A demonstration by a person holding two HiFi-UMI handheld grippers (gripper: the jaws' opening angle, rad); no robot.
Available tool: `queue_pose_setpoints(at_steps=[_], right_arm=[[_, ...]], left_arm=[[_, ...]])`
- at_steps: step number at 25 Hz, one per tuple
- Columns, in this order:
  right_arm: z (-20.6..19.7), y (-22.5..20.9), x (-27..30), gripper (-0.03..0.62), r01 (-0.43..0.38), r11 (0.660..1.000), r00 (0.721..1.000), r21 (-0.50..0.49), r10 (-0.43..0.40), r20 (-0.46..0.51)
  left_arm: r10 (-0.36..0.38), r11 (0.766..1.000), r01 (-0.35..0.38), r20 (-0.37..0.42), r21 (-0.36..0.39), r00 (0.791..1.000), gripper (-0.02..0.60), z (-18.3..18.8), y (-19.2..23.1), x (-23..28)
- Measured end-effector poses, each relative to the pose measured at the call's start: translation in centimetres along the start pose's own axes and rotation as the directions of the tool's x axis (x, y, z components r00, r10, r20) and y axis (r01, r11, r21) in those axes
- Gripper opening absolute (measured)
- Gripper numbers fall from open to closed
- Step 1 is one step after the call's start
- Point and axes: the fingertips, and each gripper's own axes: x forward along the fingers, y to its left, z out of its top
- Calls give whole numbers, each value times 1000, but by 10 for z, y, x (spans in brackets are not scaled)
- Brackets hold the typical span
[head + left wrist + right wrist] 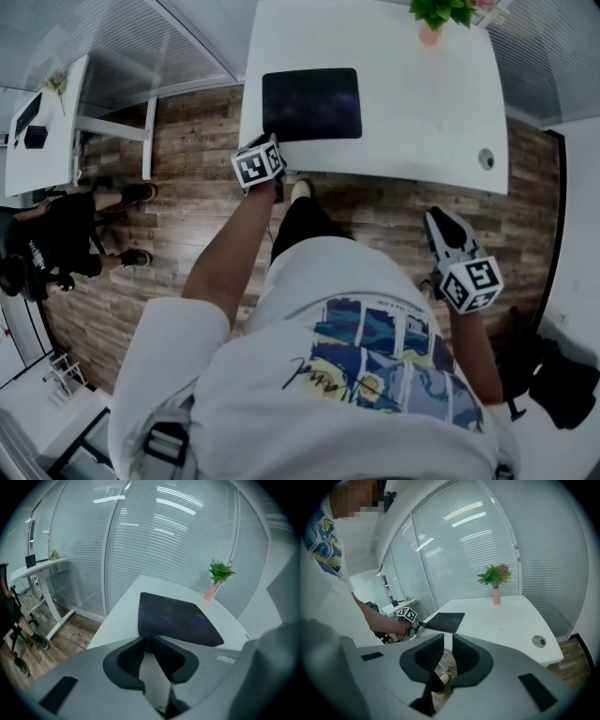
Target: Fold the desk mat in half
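A dark desk mat (311, 103) lies on the near left part of the white desk (422, 103). My left gripper (274, 142) sits at the mat's near left corner. In the left gripper view its jaws come together on that corner of the mat (178, 618), and the left gripper (147, 641) is shut on it. From the right gripper view the mat (444, 622) looks slightly raised at the left gripper (421, 624). My right gripper (439, 221) hangs over the floor in front of the desk, away from the mat. The right gripper (448, 637) stands narrowly open and holds nothing.
A green plant in a pink vase (431, 19) stands at the desk's far edge. A round cable grommet (486, 158) sits near the right front corner. Left of the desk are a second desk (42, 122) and a seated person (56, 234). A black bag (562, 380) lies on the floor at right.
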Motion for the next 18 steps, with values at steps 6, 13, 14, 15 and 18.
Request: queue_pose_setpoints(at_steps=[6, 13, 14, 15, 18], right_arm=[[-12, -4, -14, 51, 18, 999, 1000, 33, -18, -8], [-23, -3, -30, 51, 26, 999, 1000, 45, -26, 1], [-25, -4, -33, 51, 28, 999, 1000, 47, -28, 2], [-25, -5, -36, 51, 30, 998, 1000, 48, -30, 5], [-31, -8, -47, 49, 35, 998, 999, 61, -36, 16]], left_arm=[[-30, 998, 32, 56, -48, 998, 43, 9, -8, -10], [-51, 993, 38, 124, 108, 991, 31, 33, -40, -24], [-52, 993, 37, 127, 116, 991, 31, 35, -44, -26], [-52, 992, 36, 133, 125, 990, 31, 37, -47, -28], [-64, 983, 36, 152, 181, 986, 28, 43, -64, -36]])
